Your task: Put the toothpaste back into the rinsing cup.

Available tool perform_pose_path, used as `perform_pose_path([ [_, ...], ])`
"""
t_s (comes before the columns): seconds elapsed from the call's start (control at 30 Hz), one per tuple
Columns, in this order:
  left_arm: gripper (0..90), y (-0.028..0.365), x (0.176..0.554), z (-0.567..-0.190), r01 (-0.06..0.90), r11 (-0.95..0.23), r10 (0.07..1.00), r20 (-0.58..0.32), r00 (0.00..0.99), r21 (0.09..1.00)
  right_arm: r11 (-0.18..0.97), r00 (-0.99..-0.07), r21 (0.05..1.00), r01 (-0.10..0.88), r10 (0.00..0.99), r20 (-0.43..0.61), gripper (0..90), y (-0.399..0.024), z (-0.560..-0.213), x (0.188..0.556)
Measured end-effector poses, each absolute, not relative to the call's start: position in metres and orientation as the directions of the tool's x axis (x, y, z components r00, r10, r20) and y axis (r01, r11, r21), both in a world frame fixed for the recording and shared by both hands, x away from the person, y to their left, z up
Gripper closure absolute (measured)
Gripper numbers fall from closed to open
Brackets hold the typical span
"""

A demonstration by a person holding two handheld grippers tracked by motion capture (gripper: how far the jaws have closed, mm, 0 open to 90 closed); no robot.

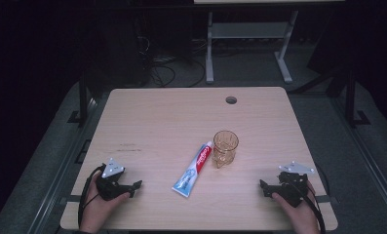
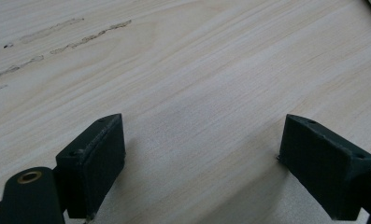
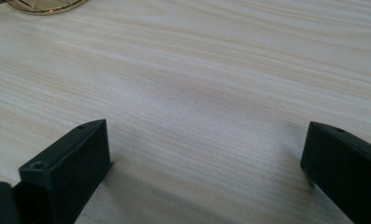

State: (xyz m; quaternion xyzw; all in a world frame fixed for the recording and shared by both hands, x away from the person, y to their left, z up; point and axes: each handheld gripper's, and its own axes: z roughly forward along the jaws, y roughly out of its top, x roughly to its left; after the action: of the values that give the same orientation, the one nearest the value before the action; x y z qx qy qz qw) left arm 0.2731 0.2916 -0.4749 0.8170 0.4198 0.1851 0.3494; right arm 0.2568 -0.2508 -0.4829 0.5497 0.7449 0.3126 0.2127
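Resting low on the light wood bench [image 1: 152, 122], the left hand-held gripper [image 1: 132, 187] sits near the front left corner with its jaws spread wide, nothing between them but bare wood grain. The right hand-held gripper [image 1: 265, 187] lies near the front right corner, jaws likewise wide apart over bare bench. Each is held by a hand coming in from the near edge. Between them, toward the middle, a toothpaste tube [image 1: 193, 169] lies flat at a slant, its cap end just beside an upright amber glass tumbler [image 1: 225, 147]. A round cable hole [image 1: 231, 100] marks the far side.
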Motion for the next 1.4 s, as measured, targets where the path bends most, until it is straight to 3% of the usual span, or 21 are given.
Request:
perform_pose_path([
  [0.33,15.4,0.292,0.272,-0.475,0.558,-0.396,0.82,0.007,0.572,0.729,0.202,-0.307,0.7,0.685,0.952,0.026,0.7,-0.251,-0.483,0.257],
  [0.53,33.2,0.294,0.272,-0.471,0.553,-0.396,0.817,0.006,0.577,0.733,0.202,-0.306,0.7,0.685,0.952,0.026,0.7,-0.251,-0.483,0.257],
  [0.6,34.4,0.294,0.272,-0.47,0.551,-0.395,0.817,0.006,0.577,0.735,0.202,-0.306,0.7,0.685,0.952,0.026,0.7,-0.251,-0.483,0.257],
  [0.77,66.5,0.294,0.272,-0.46,0.532,-0.365,0.805,-0.028,0.593,0.764,0.204,-0.308,0.7,0.685,0.951,0.025,0.7,-0.251,-0.483,0.257],
  [0.8,66.5,0.293,0.273,-0.457,0.532,-0.352,0.801,-0.045,0.596,0.77,0.204,-0.308,0.699,0.685,0.951,0.024,0.7,-0.251,-0.483,0.257],
  [0.83,78.8,0.293,0.273,-0.455,0.534,-0.347,0.797,-0.057,0.601,0.771,0.203,-0.307,0.699,0.685,0.951,0.025,0.7,-0.251,-0.483,0.257],
  [0.87,78.8,0.293,0.274,-0.452,0.542,-0.345,0.798,-0.065,0.6,0.766,0.203,-0.307,0.699,0.685,0.951,0.025,0.7,-0.251,-0.483,0.257],
  [0.93,90.0,0.292,0.277,-0.447,0.552,-0.336,0.794,-0.086,0.601,0.763,0.203,-0.307,0.699,0.685,0.951,0.025,0.7,-0.251,-0.483,0.257],
  [1.4,90.0,0.265,0.292,-0.432,0.53,-0.361,0.748,-0.101,0.656,0.767,0.203,-0.308,0.7,0.685,0.951,0.025,0.7,-0.251,-0.483,0.257],
])
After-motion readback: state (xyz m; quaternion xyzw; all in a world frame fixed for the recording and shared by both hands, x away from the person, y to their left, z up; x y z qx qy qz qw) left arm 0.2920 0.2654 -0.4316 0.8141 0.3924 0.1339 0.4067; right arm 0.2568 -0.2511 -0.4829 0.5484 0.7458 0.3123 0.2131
